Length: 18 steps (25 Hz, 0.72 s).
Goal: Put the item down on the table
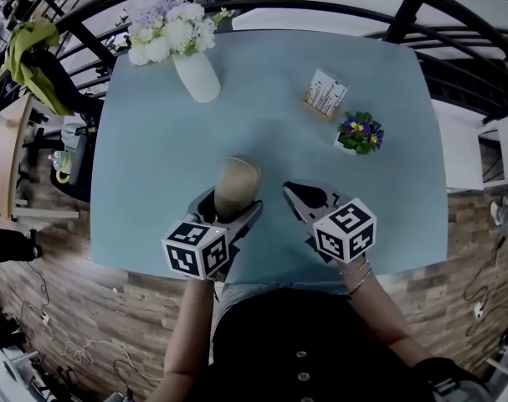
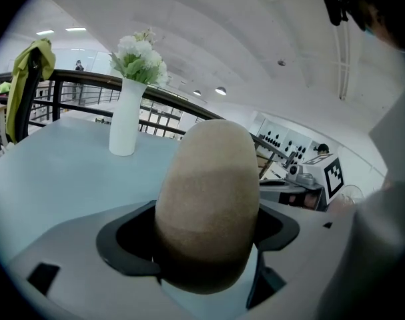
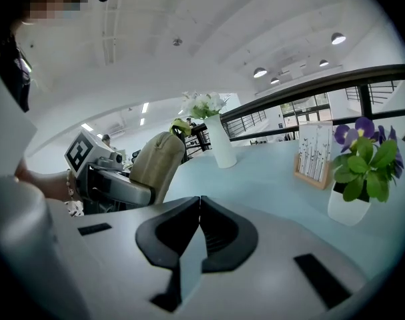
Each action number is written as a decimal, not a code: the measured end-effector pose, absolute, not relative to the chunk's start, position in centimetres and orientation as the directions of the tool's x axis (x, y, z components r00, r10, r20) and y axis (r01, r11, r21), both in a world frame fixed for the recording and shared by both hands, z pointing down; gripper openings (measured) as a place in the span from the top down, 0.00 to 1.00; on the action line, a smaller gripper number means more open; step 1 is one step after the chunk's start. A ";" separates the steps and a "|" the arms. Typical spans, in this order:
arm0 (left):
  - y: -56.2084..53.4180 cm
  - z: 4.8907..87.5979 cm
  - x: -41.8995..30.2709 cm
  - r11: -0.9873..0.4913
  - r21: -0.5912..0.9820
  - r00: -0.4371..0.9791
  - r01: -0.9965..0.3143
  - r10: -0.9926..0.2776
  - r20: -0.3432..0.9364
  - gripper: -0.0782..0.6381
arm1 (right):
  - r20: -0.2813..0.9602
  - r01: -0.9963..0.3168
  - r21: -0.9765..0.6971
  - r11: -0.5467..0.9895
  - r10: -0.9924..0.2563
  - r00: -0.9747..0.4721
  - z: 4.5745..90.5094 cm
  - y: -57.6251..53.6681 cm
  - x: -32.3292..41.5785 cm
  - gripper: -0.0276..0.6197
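Observation:
A tan, rounded pouch-like item (image 1: 236, 187) is held over the near part of the pale blue table (image 1: 262, 124). My left gripper (image 1: 228, 212) is shut on it. In the left gripper view the tan item (image 2: 209, 209) fills the space between the black jaws. I cannot tell whether its base touches the table. My right gripper (image 1: 294, 196) is just right of it, shut and empty; its own view shows the jaws (image 3: 199, 229) pressed together and the tan item (image 3: 155, 162) at left.
At the back left a white vase of flowers (image 1: 195, 69) stands. A small card holder (image 1: 325, 95) and a potted purple flower (image 1: 359, 134) are at the back right. A black railing (image 1: 404, 15) runs behind the table. Wood floor (image 1: 69, 291) lies beyond the near edge.

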<state>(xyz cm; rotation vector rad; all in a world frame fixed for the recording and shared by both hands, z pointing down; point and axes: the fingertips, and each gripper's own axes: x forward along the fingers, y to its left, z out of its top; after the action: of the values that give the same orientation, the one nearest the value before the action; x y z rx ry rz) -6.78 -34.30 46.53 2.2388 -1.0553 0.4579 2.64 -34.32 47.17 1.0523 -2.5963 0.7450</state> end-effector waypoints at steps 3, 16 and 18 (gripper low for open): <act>-34.5 46.7 -7.0 -0.512 0.361 0.621 -0.779 -0.557 0.551 0.31 | 0.394 -0.698 -0.374 0.611 -0.576 -0.716 47.1 -34.4 2.6 0.95; -36.1 50.0 -7.4 -0.631 0.177 0.558 -0.755 -0.476 0.680 0.31 | 0.415 -0.721 -0.370 0.586 -0.590 -0.693 48.4 -35.5 3.4 0.95; -36.4 50.4 -7.7 -0.650 0.135 0.537 -0.748 -0.473 0.698 0.31 | 0.424 -0.730 -0.362 0.579 -0.595 -0.683 48.8 -35.4 3.6 0.95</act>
<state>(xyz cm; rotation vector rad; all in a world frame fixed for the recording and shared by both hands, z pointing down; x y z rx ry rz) -7.68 -36.38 50.36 2.3572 -0.9965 0.8879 3.55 -35.41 48.78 1.0951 -2.5559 0.7601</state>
